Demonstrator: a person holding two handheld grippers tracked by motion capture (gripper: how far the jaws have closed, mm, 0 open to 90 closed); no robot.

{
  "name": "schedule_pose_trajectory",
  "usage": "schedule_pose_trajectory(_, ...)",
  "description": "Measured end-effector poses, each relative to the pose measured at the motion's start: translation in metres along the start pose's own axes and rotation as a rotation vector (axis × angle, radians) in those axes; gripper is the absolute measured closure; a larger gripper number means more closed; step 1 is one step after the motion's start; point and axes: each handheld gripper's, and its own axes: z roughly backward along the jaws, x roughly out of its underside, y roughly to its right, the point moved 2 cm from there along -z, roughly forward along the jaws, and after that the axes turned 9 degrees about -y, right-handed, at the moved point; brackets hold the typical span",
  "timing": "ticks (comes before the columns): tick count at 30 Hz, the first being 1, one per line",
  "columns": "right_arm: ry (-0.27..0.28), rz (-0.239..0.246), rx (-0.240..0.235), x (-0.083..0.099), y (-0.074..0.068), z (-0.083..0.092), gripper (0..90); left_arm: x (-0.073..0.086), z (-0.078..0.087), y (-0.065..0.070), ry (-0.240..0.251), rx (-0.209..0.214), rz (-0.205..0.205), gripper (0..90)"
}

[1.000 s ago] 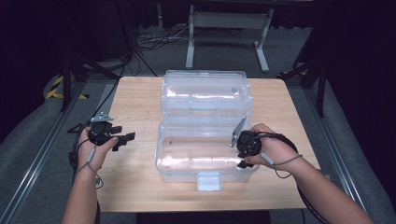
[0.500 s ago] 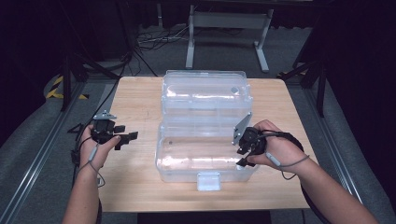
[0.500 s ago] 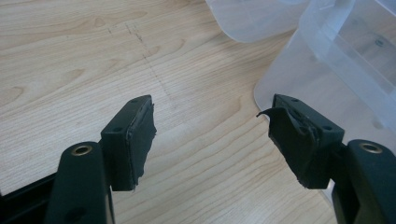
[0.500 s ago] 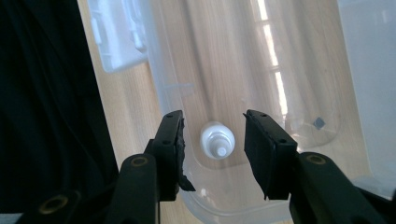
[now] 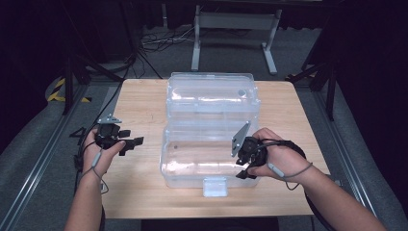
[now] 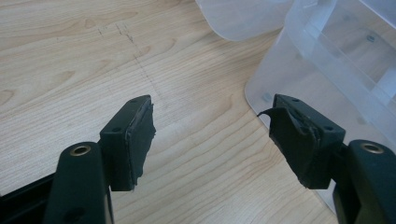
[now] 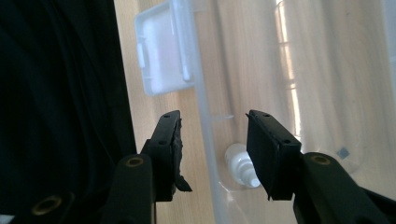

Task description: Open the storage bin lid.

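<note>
Clear plastic storage box (image 5: 202,159), hinged, with its lid (image 5: 210,96) thrown back flat away from the person, was recorded at the middle of the light wooden bench (image 5: 139,103). A white latch tab (image 5: 214,186) was noted at the middle of the box's near wall; in the right gripper view the same tab (image 7: 161,51) was seen beyond the jaws, hanging outside the wall. A small white ribbed cap-like piece (image 7: 240,170) was seen through the clear wall in that view; what it belonged to could not be told.

Right gripper (image 5: 244,162), held in the person's right hand (image 5: 279,161), was placed at the box's near right corner. Its jaws were seen astride the clear near wall (image 7: 205,140), one outside and one inside, with a gap on both sides and nothing pressed; they had just been opening.

Left gripper (image 5: 131,143), held in the person's left hand (image 5: 103,151), was recorded over bare bench to the left of the box, apart from it. Its jaws were spread wide and were empty, with wood grain seen between them and the box's rounded corner (image 6: 280,84) just beyond the right-hand jaw in the left gripper view.

Dark floor with loose cables (image 5: 154,41) and a grey metal stand (image 5: 231,29) was noted beyond the bench's far edge.
</note>
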Motion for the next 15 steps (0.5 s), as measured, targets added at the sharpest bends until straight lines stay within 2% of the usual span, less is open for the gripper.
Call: schedule_pose_trajectory(15,-0.076,-0.011,-0.028,0.007,-0.001,-0.033,56.8,0.000,0.000,0.002,-0.002,-0.001,-0.012,31.6)
